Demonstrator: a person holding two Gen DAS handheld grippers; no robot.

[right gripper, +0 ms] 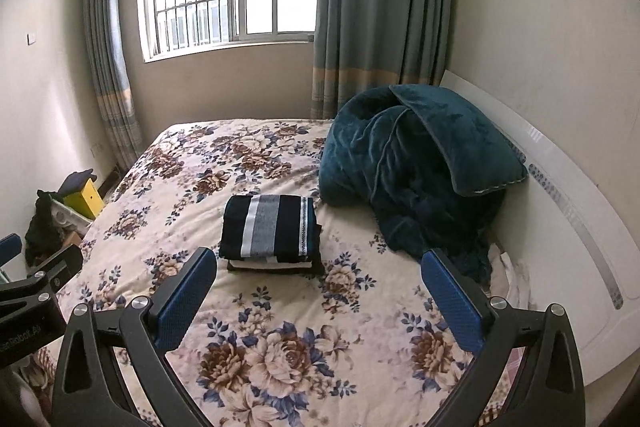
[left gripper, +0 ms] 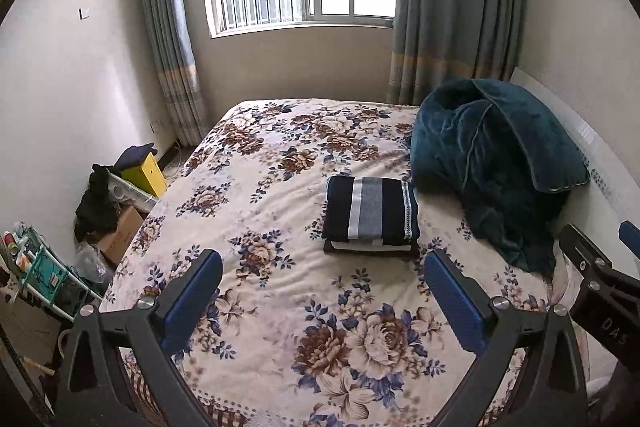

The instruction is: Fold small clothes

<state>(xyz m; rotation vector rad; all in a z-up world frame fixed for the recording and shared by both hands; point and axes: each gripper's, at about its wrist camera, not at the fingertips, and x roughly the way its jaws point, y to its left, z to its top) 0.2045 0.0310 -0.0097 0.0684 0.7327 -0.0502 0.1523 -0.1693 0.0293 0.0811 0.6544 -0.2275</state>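
Observation:
A folded dark navy garment with white and grey stripes (left gripper: 371, 213) lies on top of a small stack of folded clothes on the floral bedspread (left gripper: 280, 307); it also shows in the right wrist view (right gripper: 272, 229). My left gripper (left gripper: 322, 287) is open and empty, held above the bed short of the stack. My right gripper (right gripper: 320, 291) is open and empty, also short of the stack. The right gripper's edge shows at the right of the left wrist view (left gripper: 600, 267), and the left gripper's edge shows at the left of the right wrist view (right gripper: 36, 279).
A crumpled teal blanket (left gripper: 492, 163) is heaped at the bed's right, against the white headboard (right gripper: 560, 211). Boxes, a yellow box (left gripper: 146, 173), dark clothes and a small rack (left gripper: 36, 267) crowd the floor to the left. A window and curtains stand behind the bed.

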